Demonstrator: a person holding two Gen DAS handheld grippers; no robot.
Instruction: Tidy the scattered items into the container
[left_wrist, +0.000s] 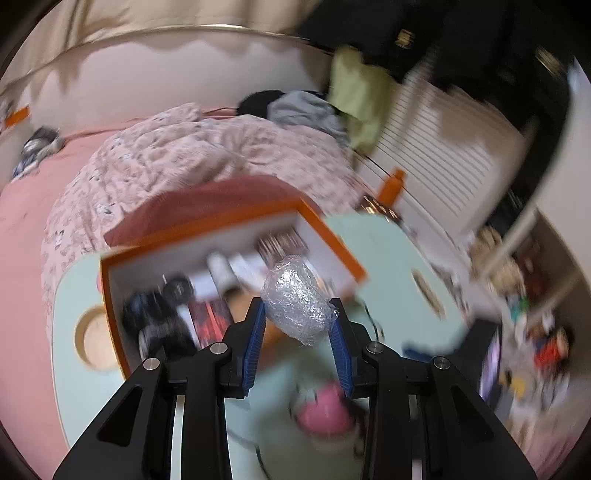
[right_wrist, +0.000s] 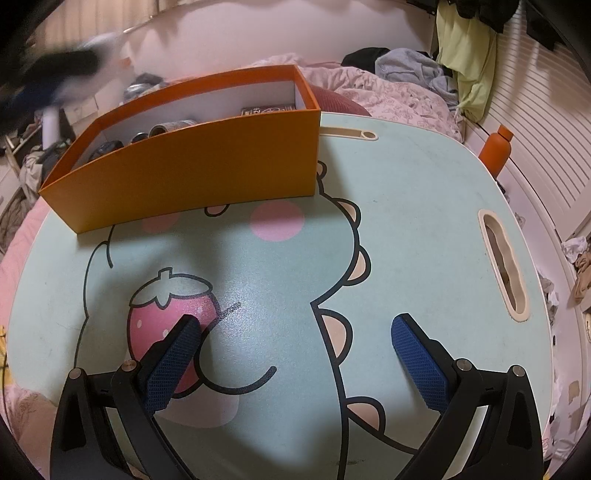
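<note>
L gripper (left_wrist: 300, 314) carrying crinkled silver foil-wrapped lump (left_wrist: 297, 300) over orange cardboard box (left_wrist: 332, 240).
Jaws clamp lump, held high prob. to clear box wall; R gripper (right_wrist: 295, 341) jaws wide apart, empty, over mint cartoon-print table (right_wrist: 424, 206).

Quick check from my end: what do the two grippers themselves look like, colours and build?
Both match: left gripper and right gripper have matte black angular linkage arms with silver round pivot pins, and blue textured pads on the fingers. No cables or markings visible.
</note>
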